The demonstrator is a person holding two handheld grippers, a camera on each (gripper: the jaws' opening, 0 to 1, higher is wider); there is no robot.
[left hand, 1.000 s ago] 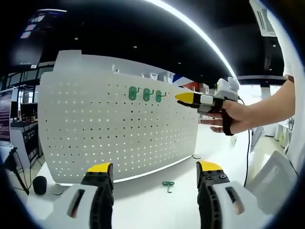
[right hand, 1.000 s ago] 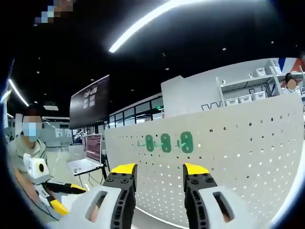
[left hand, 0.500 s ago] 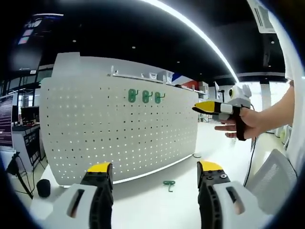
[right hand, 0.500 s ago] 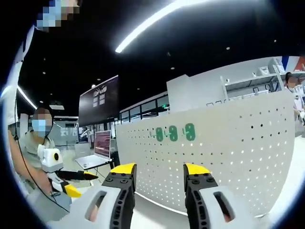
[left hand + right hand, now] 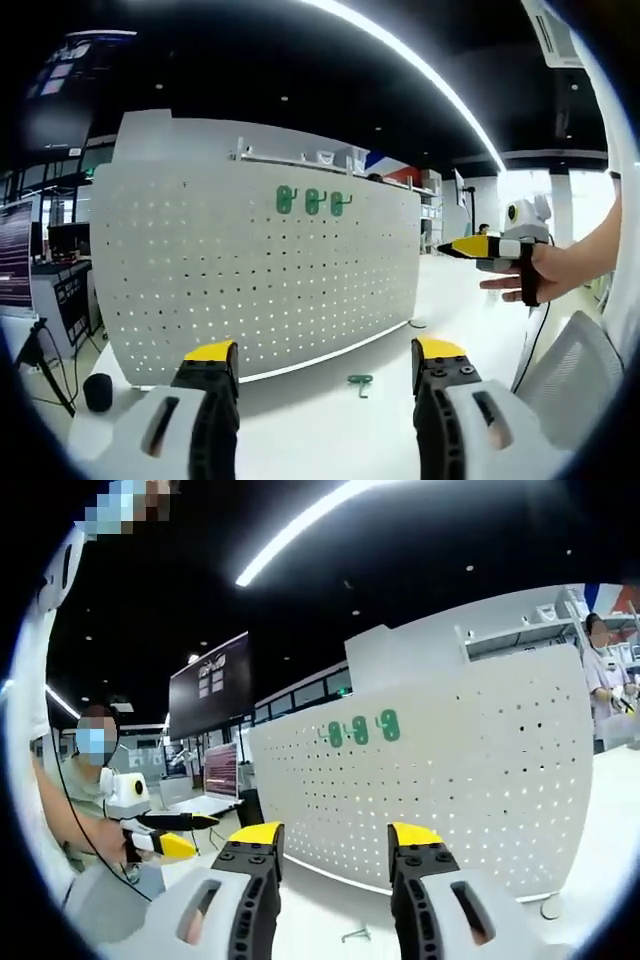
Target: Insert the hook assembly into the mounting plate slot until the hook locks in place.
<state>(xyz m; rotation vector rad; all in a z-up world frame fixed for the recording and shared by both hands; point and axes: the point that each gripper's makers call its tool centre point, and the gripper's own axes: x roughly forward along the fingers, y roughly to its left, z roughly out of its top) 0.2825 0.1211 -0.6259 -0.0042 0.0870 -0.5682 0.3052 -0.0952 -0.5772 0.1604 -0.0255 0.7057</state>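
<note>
A white perforated mounting plate [image 5: 250, 270] stands upright on the table. Three green hooks [image 5: 312, 201] hang in a row near its top. Another green hook [image 5: 359, 382] lies loose on the table in front of the plate. My left gripper [image 5: 325, 352] is open and holds nothing, well short of the plate. A hand holds my right gripper [image 5: 452, 247] in the air to the right of the plate. In the right gripper view, the right gripper [image 5: 335, 835] is open and bare, facing the plate [image 5: 450, 770] with its hooks [image 5: 360, 729]. The loose hook [image 5: 357, 935] lies low between its jaws. The left gripper [image 5: 195, 832] is at the left.
The white table [image 5: 330, 430] runs under the plate. A black cylinder [image 5: 97, 391] stands at the plate's left end, with a tripod [image 5: 38, 365] beyond. A small round object [image 5: 548, 908] lies by the plate's right end. A seated person is at the left of the right gripper view.
The right gripper has drawn back from the hooks on the plate, moving right in the left gripper view. The plate looks smaller and farther in the right gripper view.
</note>
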